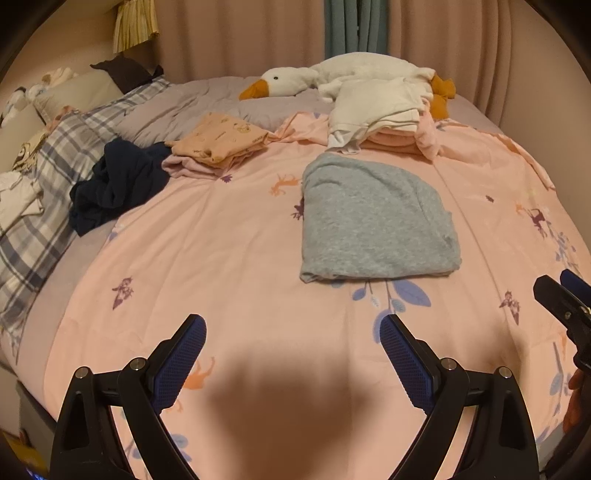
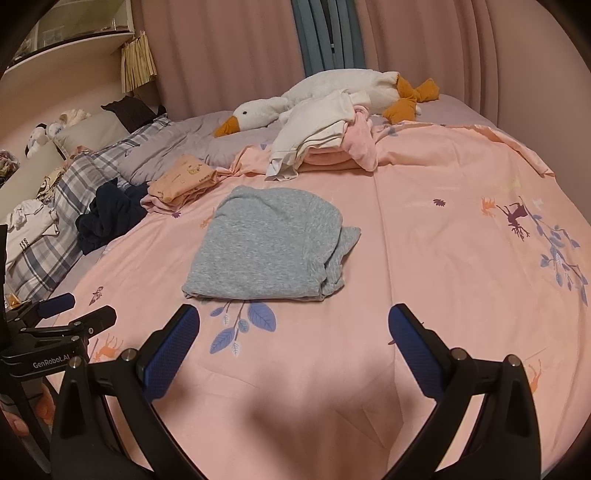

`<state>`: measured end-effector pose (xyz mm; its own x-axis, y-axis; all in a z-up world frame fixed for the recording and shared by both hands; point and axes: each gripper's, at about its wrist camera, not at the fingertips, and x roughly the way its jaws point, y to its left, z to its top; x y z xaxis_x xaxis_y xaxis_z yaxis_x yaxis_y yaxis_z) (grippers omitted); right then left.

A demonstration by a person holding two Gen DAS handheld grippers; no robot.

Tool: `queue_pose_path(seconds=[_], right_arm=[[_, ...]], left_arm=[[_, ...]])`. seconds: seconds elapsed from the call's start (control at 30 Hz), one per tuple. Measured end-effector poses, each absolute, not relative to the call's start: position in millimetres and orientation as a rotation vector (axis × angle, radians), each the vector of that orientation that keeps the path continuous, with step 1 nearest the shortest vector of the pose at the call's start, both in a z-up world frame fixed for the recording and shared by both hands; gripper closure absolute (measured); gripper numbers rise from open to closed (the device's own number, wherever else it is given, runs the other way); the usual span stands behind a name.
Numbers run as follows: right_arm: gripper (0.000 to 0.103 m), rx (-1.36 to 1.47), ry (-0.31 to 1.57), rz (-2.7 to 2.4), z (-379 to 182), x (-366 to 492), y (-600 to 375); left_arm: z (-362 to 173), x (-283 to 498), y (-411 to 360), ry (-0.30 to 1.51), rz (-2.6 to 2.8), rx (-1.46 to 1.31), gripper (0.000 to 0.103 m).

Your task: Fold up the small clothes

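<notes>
A grey garment (image 1: 376, 221) (image 2: 266, 245) lies folded into a rough rectangle on the pink bedspread (image 1: 221, 251) (image 2: 424, 258). My left gripper (image 1: 291, 325) hovers open over the spread, near and left of the garment, nothing between its fingers. My right gripper (image 2: 293, 314) is open too, just short of the garment's near edge. Each gripper shows at the other view's edge: the right gripper (image 1: 565, 299) and the left gripper (image 2: 74, 314). A crumpled navy garment (image 1: 118, 188) (image 2: 107, 218) lies at the left. A folded orange garment (image 1: 221, 140) (image 2: 181, 181) rests beyond it.
A white and pink pile of clothes (image 1: 384, 118) (image 2: 325, 136) sits at the back beside a plush goose (image 1: 295, 79) (image 2: 291, 101). A plaid pillow (image 1: 48, 192) (image 2: 62, 206) lies along the left. Curtains (image 1: 258, 33) hang behind the bed.
</notes>
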<state>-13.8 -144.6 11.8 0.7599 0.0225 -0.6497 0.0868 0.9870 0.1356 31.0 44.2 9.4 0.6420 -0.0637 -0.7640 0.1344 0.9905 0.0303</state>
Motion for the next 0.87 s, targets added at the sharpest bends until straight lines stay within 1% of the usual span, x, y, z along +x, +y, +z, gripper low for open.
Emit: queue_pose_path(seconds=[0.87], right_arm=[[0.0,0.161,0.717,-0.031,7.8,-11.2,-142.5]], left_arm=[[8.4,32.4,44.2,0.865,-0.112,0.094,0.008]])
